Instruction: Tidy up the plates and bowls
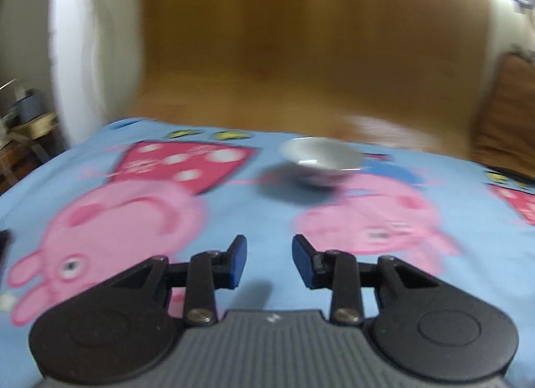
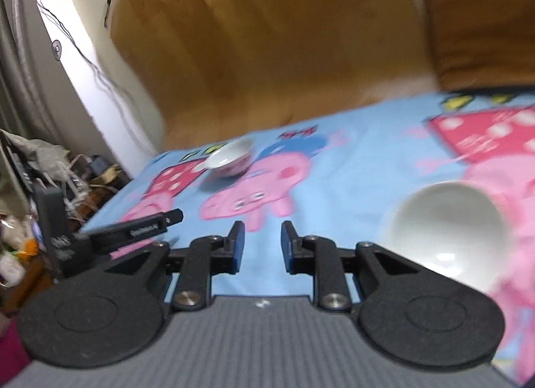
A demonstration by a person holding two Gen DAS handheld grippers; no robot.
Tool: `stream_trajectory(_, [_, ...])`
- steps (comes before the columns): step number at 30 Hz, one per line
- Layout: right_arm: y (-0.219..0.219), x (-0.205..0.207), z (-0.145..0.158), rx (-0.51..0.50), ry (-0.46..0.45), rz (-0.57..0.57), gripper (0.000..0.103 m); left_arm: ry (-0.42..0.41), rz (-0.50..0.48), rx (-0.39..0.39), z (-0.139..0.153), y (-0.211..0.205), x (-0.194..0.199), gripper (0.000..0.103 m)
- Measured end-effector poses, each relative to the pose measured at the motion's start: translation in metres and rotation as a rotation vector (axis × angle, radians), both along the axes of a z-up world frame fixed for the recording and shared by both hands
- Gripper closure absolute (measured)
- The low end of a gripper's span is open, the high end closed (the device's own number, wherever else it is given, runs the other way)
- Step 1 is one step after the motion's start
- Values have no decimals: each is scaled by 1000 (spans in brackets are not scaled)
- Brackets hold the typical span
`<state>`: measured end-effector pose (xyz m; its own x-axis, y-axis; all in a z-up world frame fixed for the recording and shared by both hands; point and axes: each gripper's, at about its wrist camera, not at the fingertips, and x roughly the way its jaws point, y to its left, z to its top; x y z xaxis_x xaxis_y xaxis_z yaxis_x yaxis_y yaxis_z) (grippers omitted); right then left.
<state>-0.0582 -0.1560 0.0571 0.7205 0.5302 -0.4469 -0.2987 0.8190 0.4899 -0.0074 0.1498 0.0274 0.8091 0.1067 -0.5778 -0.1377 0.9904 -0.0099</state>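
- Sheet (image 1: 234, 220): blue, pink cartoon pigs, brown headboard (image 1: 301, 36) behind.
- Left gripper (image 1: 269, 261): jaws apart, nothing between, above the sheet.
- Right gripper (image 2: 262, 247): jaws apart, empty.
- Small bowl (image 1: 321, 162): upright on the sheet, well ahead of both grippers.
- Big bowl (image 2: 448, 237): just right of the right gripper, untouched.

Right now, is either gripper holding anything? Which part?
Nothing is held. The left gripper and right gripper both stand open with only the cloth showing between the fingers. The small bowl and big bowl sit untouched.
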Motion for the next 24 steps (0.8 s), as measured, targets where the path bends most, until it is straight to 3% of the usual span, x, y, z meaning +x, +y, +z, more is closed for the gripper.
stream_trajectory(3, [24, 31, 5, 44, 72, 31, 68, -12, 76, -25, -10, 28, -1, 74])
stream_trajectory(4, [31, 39, 7, 53, 87, 30, 67, -11, 81, -91, -11, 37, -2, 75])
stream_trajectory(6, [46, 63, 12, 72, 127, 24, 67, -60, 92, -140, -9, 47, -7, 74])
stream_trajectory(11, [74, 129, 17, 107, 193, -29, 67, -135, 76, -99, -3, 40, -18, 74])
stream_trajectory(17, [103, 184, 13, -12, 225, -84, 67, -156, 61, -89, -3, 37, -18, 74])
stream_trajectory(24, [123, 206, 1, -102, 253, -104, 67, -173, 49, -90, -3, 36, -21, 74])
